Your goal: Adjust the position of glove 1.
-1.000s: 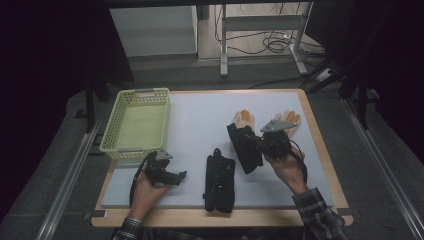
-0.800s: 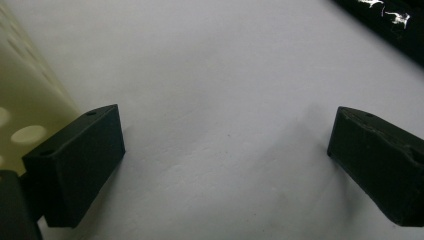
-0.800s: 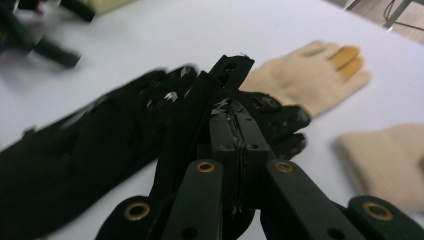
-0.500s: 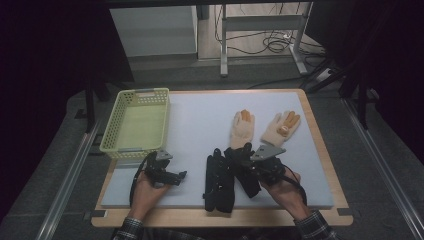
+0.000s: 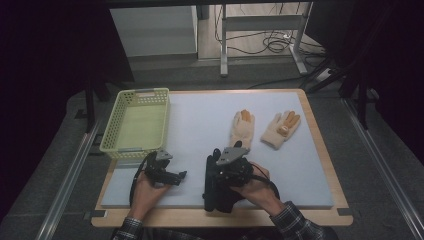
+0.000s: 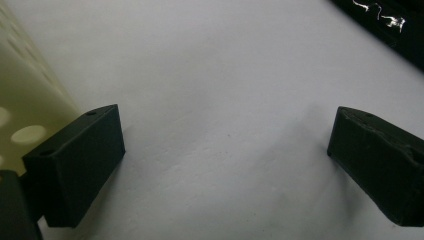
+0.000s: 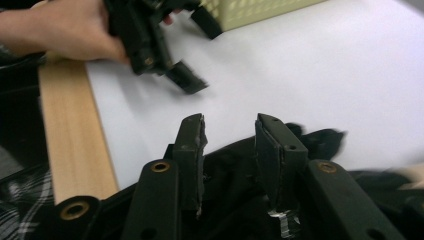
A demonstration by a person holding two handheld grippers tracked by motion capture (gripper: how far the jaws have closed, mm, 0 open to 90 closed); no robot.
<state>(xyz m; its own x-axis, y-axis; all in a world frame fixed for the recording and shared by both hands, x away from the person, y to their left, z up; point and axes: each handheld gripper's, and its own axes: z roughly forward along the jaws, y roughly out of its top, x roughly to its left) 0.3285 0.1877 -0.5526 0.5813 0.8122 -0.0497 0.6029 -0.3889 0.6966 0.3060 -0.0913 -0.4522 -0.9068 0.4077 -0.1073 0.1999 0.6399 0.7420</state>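
White tabletop point(image 5: 200, 125) holds a yellow basket point(image 5: 111, 142) with nothing inside.

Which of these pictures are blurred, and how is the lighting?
High view: dim room, the white table evenly lit. Left gripper view: sharp, soft shadows under the jaws. Right gripper view: the other hand and black gloves are smeared by motion.

Looked like matt black cloth, soft and crumpled: the black gloves point(image 5: 216, 187). Knitted, fuzzy cream fabric with orange patches on the pale gloves point(image 5: 242, 128). Perforated, faintly glossy yellow-green plastic for the basket point(image 5: 116, 129). Smooth matt white over the table point(image 5: 200, 120), edged in pale bare wood. Matt black plastic on the right gripper point(image 7: 230, 135).
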